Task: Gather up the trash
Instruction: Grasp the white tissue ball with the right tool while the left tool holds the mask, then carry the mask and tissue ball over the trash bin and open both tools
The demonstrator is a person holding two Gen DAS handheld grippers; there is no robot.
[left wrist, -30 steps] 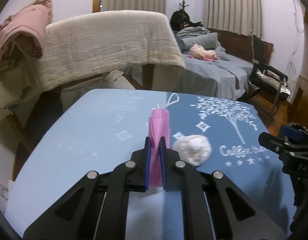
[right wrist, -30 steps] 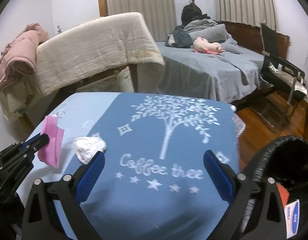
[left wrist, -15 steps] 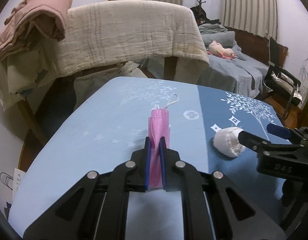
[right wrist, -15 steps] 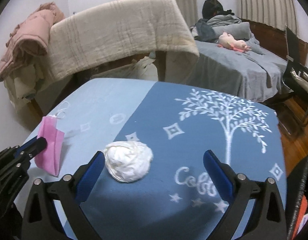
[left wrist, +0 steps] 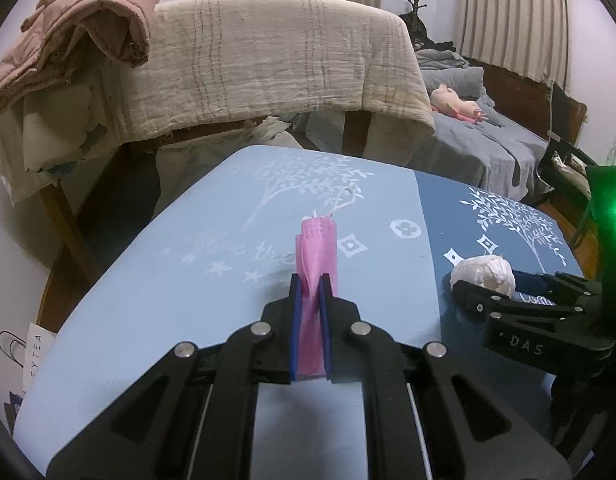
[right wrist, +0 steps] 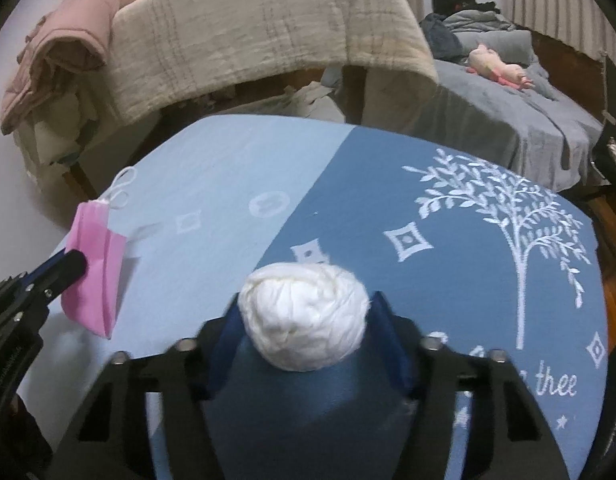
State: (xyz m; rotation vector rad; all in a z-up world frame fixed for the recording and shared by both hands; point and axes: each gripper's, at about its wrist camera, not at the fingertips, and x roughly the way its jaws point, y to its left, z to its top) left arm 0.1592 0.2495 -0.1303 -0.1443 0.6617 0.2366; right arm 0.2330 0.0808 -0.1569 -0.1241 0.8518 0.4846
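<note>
A folded pink face mask (left wrist: pixel 317 244) stands upright between the blue pads of my left gripper (left wrist: pixel 309 280), which is shut on it just above the blue tablecloth (left wrist: pixel 180 292); its white ear loops trail off the top. The right wrist view shows the same mask (right wrist: pixel 94 264) at the left, hanging from the left gripper (right wrist: pixel 74 264). A crumpled white paper wad (right wrist: pixel 304 320) lies on the dark blue half of the cloth. My right gripper (right wrist: pixel 306 312) is closing around it, a pad against each side. The left wrist view shows the wad (left wrist: pixel 483 272) inside the right gripper (left wrist: pixel 487 284).
A chair draped with a beige blanket (left wrist: pixel 268 64) and a pink jacket (left wrist: pixel 76 36) stands behind the table. A bed (right wrist: pixel 507 108) with grey covers and a pink plush toy (right wrist: pixel 499 66) is at the back right. A black chair (left wrist: pixel 563 164) stands at the right edge.
The right gripper moved left across the table to the white wad and its jaws came in from wide open onto it. The left gripper drifted left with the mask.
</note>
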